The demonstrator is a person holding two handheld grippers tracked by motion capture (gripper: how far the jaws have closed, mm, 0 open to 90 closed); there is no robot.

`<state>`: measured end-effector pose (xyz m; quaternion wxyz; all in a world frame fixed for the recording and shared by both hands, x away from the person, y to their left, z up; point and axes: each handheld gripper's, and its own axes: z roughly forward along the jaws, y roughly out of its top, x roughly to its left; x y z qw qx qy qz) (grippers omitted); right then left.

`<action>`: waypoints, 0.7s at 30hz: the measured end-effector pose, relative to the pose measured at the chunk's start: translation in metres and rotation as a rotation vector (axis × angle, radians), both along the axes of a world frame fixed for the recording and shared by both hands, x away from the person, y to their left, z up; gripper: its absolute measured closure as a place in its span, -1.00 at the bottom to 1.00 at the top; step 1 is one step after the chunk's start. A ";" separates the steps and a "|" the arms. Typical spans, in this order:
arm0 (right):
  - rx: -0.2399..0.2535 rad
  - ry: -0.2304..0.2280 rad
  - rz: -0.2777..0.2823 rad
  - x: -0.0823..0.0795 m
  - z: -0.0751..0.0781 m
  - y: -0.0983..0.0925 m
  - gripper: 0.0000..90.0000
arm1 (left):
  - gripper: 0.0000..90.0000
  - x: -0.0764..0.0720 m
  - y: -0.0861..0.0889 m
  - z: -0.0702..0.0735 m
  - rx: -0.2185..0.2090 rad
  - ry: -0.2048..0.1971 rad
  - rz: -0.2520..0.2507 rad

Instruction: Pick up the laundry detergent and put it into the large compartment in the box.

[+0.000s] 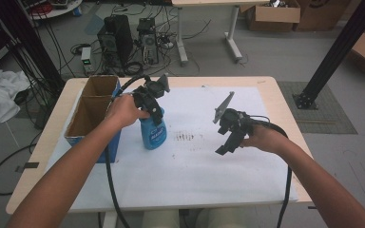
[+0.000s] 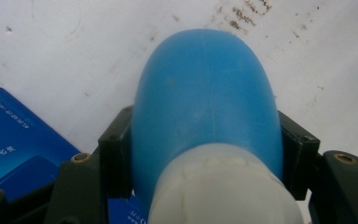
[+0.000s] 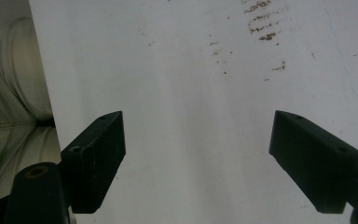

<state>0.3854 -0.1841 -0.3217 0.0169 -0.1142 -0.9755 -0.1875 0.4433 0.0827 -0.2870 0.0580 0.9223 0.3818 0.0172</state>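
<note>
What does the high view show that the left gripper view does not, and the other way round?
High view alone: the cardboard box with its open compartments, the right gripper with jaws apart above the sheet, and the floor behind. Left gripper view alone: the bottle's white cap up close, and both pads pressed against its shoulder. Both: the blue bottle held by the left gripper, and the stained white sheet.

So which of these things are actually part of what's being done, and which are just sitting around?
In use:
- blue plastic bottle with white cap, clamped in the left gripper
- right gripper, open, nothing in it

Lying about:
- open cardboard box with blue sides
- white paper sheet, brown-stained
- computer towers on the floor
</note>
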 end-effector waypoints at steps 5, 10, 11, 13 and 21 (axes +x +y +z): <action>0.000 0.002 -0.001 0.000 0.000 -0.001 -0.59 | -0.17 -0.001 0.000 0.000 0.003 -0.002 -0.011; 0.001 0.004 0.000 0.001 -0.001 0.000 -0.59 | -0.16 -0.003 -0.003 0.003 0.015 -0.006 -0.025; 0.001 0.004 0.000 0.001 -0.001 0.000 -0.59 | -0.16 -0.003 -0.003 0.003 0.015 -0.006 -0.025; 0.003 0.004 -0.003 0.001 0.000 -0.001 -0.59 | -0.16 -0.003 -0.003 0.006 0.006 0.002 -0.016; 0.005 0.001 -0.002 -0.001 0.001 -0.003 -0.59 | -0.16 -0.007 0.006 0.038 -0.017 -0.032 0.048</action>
